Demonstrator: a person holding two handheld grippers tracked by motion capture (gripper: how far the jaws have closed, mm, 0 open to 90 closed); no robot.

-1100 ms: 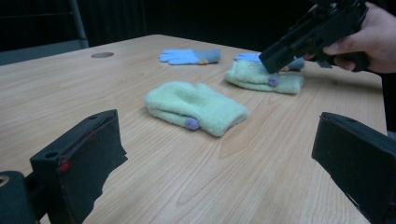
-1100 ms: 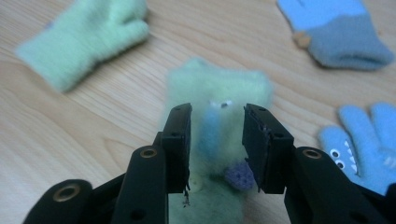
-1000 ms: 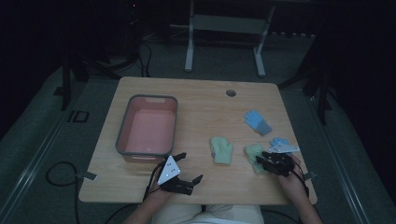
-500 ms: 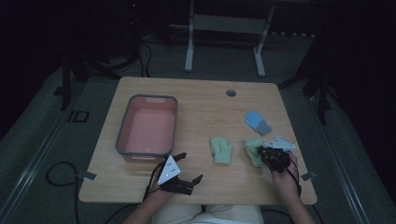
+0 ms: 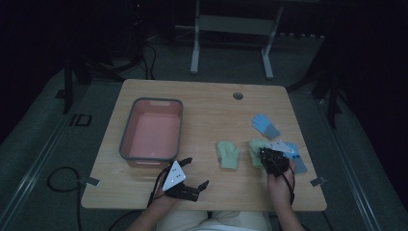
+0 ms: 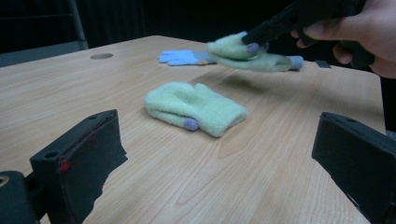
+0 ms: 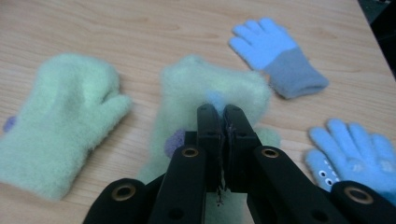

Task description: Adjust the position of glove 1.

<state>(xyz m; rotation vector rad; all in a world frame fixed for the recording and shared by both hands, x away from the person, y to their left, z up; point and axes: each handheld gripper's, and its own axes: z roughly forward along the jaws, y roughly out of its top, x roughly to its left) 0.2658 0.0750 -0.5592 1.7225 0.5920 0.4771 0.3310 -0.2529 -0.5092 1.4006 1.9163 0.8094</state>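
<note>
Right gripper (image 7: pixel 223 122) had its jaws clamped together on the near green mitten (image 7: pixel 212 100), which we had lifted just clear of the table (image 5: pixel 202 103); from the left gripper view it hung level under the jaws. Left gripper (image 5: pixel 195 177) sat with jaws wide apart and nothing between them, near the table's front edge.

Key relation: the second green mitten (image 5: pixel 228 155) lay just to the left of the held one, between the two grippers, long axis roughly front-to-back. The pink bin (image 5: pixel 152 129) was further left, nearer our left hand.

Count: two green mittens, two blue gloves (image 5: pixel 265 124) (image 7: pixel 359 156), one bin. Likely next move was carrying leftward.
</note>
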